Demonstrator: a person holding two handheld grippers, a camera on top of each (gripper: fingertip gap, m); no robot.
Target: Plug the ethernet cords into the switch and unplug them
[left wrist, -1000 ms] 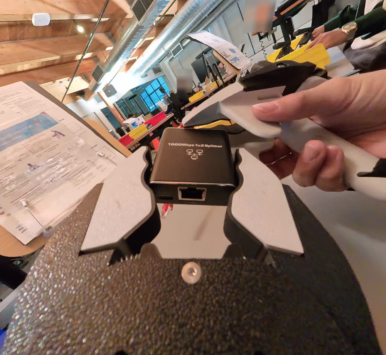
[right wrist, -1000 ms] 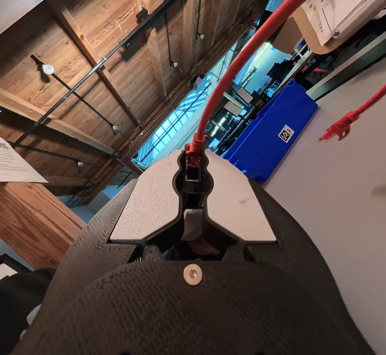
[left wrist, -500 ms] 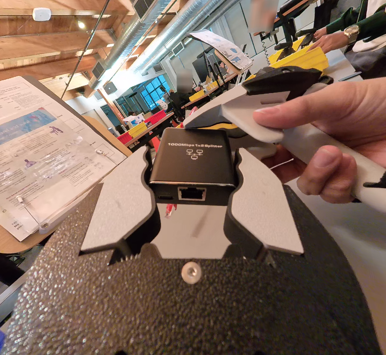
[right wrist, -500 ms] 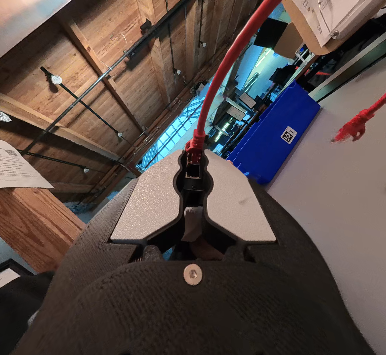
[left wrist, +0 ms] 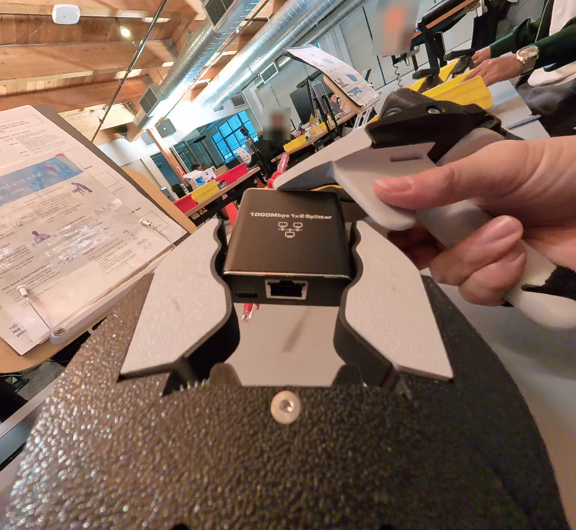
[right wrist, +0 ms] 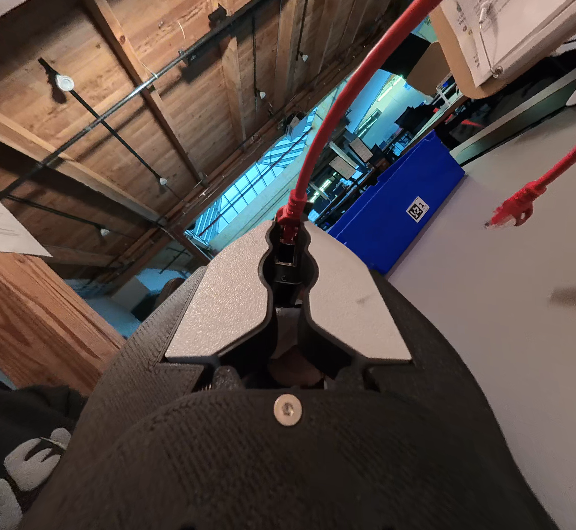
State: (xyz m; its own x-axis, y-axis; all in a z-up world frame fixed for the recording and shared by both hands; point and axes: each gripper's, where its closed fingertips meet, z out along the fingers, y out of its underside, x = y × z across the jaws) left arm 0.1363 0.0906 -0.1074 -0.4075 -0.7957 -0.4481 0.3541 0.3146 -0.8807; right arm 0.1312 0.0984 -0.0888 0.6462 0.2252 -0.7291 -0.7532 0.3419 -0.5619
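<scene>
My left gripper [left wrist: 288,234] is shut on the black switch box [left wrist: 290,234], one finger on each side. An empty port [left wrist: 286,289] on its near face looks at the camera. My right gripper [right wrist: 288,231] is shut on the red plug [right wrist: 290,218] of an ethernet cord [right wrist: 352,100] that arcs up and away. In the left wrist view a hand holds the right gripper [left wrist: 280,179] with its tips at the switch's far top edge, the red plug [left wrist: 282,169] just behind. A second red plug [right wrist: 514,209] lies loose on the grey table [right wrist: 467,343].
A clear stand with printed sheets [left wrist: 62,234] is at the left of the table. A blue bin [right wrist: 389,212] sits past the table's far edge. Another person's hand [left wrist: 486,69] rests by yellow bins [left wrist: 452,91] at the far right.
Both grippers have shifted only slightly. The right gripper's tips stay at the switch's far edge, and both holds are unchanged.
</scene>
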